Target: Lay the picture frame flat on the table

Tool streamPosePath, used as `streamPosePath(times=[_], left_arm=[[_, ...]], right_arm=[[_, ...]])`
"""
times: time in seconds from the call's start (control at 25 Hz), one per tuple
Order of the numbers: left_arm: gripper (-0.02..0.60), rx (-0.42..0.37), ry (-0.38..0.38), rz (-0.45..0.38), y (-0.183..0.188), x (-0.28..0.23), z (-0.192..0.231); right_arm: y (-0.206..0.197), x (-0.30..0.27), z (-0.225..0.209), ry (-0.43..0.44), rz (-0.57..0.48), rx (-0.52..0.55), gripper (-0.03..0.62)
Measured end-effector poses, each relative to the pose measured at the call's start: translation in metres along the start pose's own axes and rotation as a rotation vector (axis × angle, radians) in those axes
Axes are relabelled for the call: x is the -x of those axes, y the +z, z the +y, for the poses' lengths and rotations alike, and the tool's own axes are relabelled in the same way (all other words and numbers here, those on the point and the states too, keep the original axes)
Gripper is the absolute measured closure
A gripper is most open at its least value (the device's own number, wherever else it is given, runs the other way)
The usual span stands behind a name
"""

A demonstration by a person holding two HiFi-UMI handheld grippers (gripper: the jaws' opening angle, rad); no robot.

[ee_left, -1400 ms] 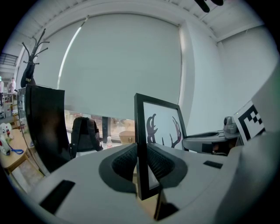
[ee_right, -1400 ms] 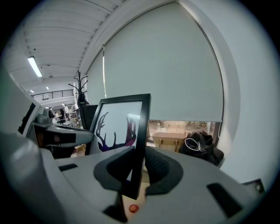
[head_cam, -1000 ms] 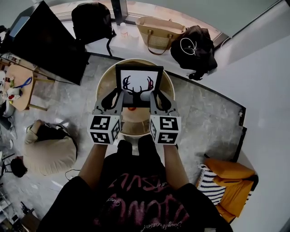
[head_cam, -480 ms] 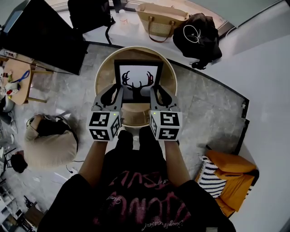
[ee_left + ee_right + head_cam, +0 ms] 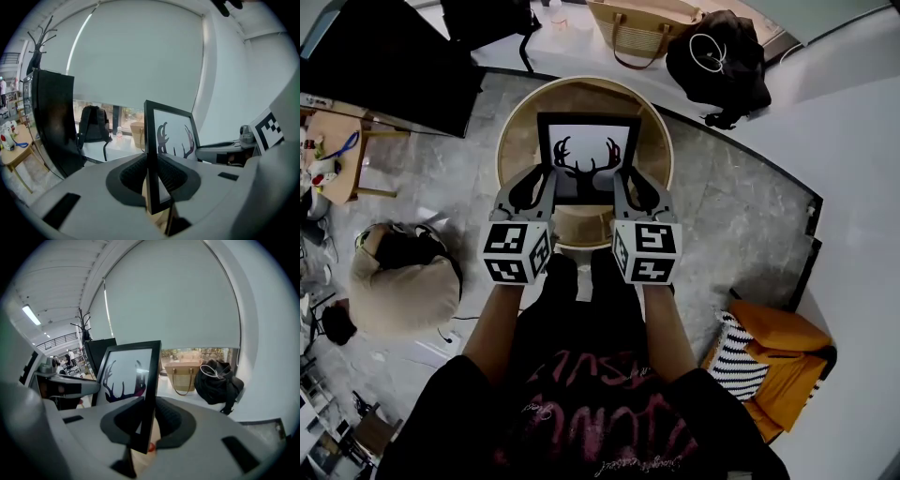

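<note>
A black picture frame (image 5: 588,155) with a dark antler print hangs over the round wooden table (image 5: 514,120), its face turned up toward the head camera. My left gripper (image 5: 547,184) is shut on the frame's left side and my right gripper (image 5: 622,184) on its right side, both near the lower corners. In the left gripper view the frame (image 5: 171,135) runs edge-on through the left gripper (image 5: 152,176), pads pressed on both faces. In the right gripper view the frame (image 5: 123,376) stands the same way in the right gripper (image 5: 146,422). The frame's bottom edge is hidden.
A large black screen (image 5: 384,66) stands left of the table. A straw bag (image 5: 642,28), a black bag (image 5: 719,58) and a backpack (image 5: 483,17) sit on the ledge behind. A person (image 5: 394,286) sits at left; orange cushions (image 5: 778,361) lie at right.
Both grippers have kept their hold on the frame. The frame now shows nearer the middle of the table top than a second ago, when it was close to the far rim.
</note>
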State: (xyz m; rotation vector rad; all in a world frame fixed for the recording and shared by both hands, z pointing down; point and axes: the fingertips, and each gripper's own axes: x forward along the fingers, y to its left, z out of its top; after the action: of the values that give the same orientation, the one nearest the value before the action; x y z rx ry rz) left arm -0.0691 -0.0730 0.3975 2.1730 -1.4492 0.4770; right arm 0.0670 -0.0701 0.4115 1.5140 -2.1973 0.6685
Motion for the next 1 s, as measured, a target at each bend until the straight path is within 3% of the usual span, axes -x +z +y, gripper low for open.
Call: streamPosePath(times=[1.0], left_arm=[[0.509, 0.075, 0.028, 0.125, -0.079, -0.03, 0.011]], right_arm=[[-0.076, -0.035, -0.009, 0.025, 0.142, -0.04, 0.513]])
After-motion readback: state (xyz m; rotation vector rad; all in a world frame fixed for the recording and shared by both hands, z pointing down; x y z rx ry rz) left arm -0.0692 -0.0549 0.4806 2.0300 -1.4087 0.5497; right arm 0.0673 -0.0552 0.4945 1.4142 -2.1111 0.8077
